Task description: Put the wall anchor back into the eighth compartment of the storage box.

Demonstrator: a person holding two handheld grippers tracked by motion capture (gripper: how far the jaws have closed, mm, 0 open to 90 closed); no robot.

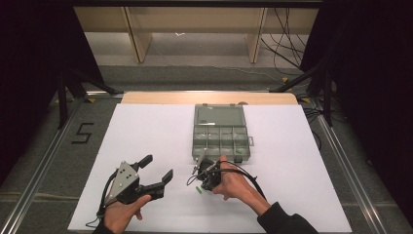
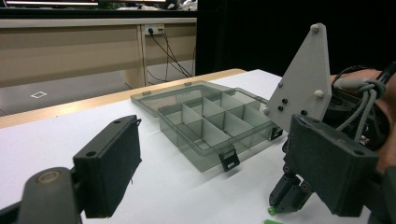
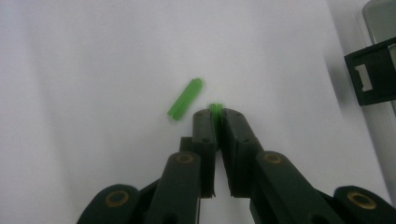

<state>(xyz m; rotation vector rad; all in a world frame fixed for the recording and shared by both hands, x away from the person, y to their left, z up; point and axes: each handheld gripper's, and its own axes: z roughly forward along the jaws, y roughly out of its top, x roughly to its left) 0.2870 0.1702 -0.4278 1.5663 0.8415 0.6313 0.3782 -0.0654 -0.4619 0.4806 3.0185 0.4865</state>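
Two green wall plugs: one (image 3: 215, 111) is pinched at the very tips of the closed right gripper (image 3: 216, 116), the other (image 3: 185, 99) lies just beside them. So shallow a grip could let it slip before reaching the compartment box (image 1: 221, 141); left gripper (image 1: 155, 169) idles open.

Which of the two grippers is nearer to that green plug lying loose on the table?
The right. The right gripper, its fingers shut on another green plug, sits just beside the loose green plug. The left gripper hovers open, well off to its left.
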